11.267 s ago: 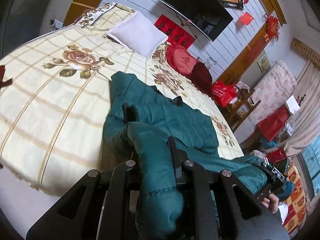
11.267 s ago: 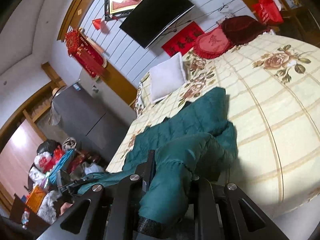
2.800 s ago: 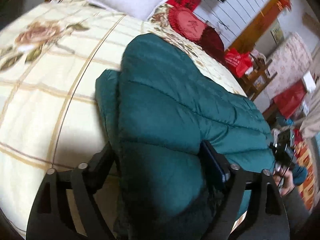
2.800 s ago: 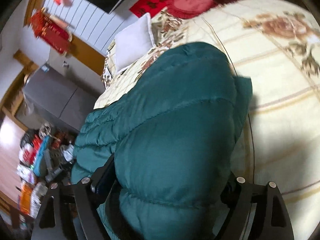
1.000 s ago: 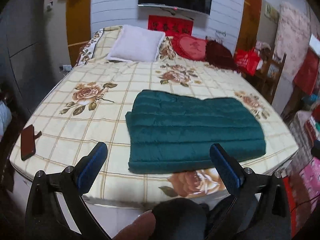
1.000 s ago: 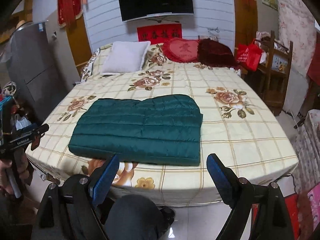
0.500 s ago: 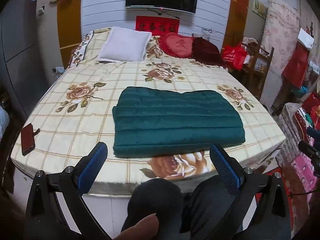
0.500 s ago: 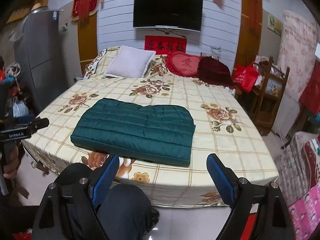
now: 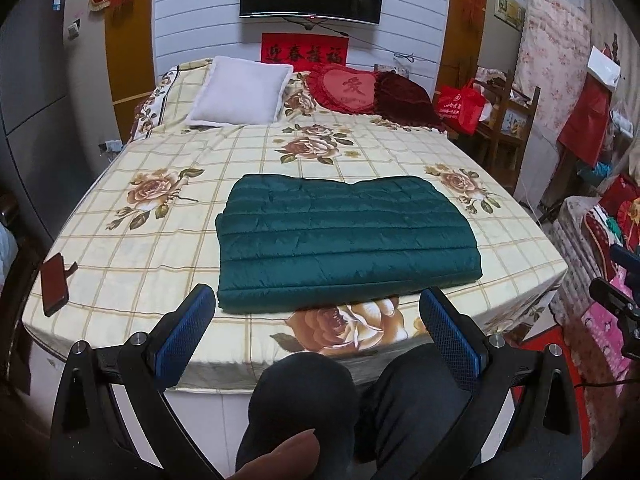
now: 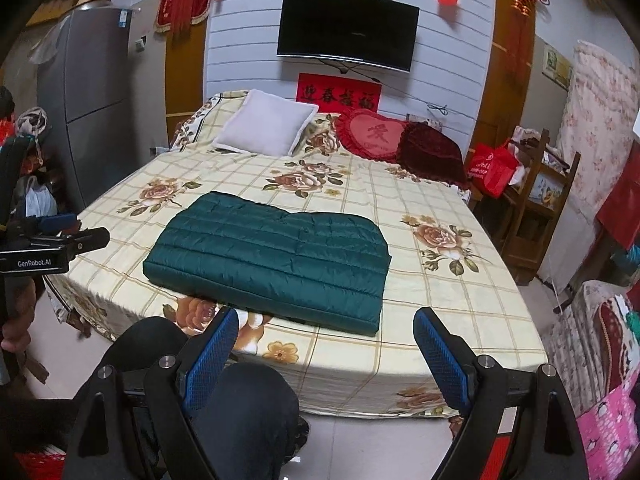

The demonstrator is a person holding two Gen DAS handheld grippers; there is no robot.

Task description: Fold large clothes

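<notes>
A dark green quilted jacket (image 9: 344, 240) lies folded into a flat rectangle near the foot of the bed (image 9: 132, 248). It also shows in the right wrist view (image 10: 272, 256). My left gripper (image 9: 316, 312) is open and empty, held back from the bed's foot edge above the person's knees. My right gripper (image 10: 324, 328) is open and empty, also back from the bed, off the jacket's near right corner. The left gripper shows at the left edge of the right wrist view (image 10: 52, 248).
A white pillow (image 9: 240, 96), a red heart cushion (image 9: 348, 88) and a dark red cushion (image 9: 404, 100) lie at the bed's head. A phone (image 9: 54, 284) lies at the bed's left corner. A wooden shelf (image 10: 536, 200) and bags stand on the right. The person's knees (image 9: 312, 396) are below.
Both grippers let go of the jacket and pulled back from the bed. Over the last second the view rose slightly and drew further away; the folded jacket has not moved.
</notes>
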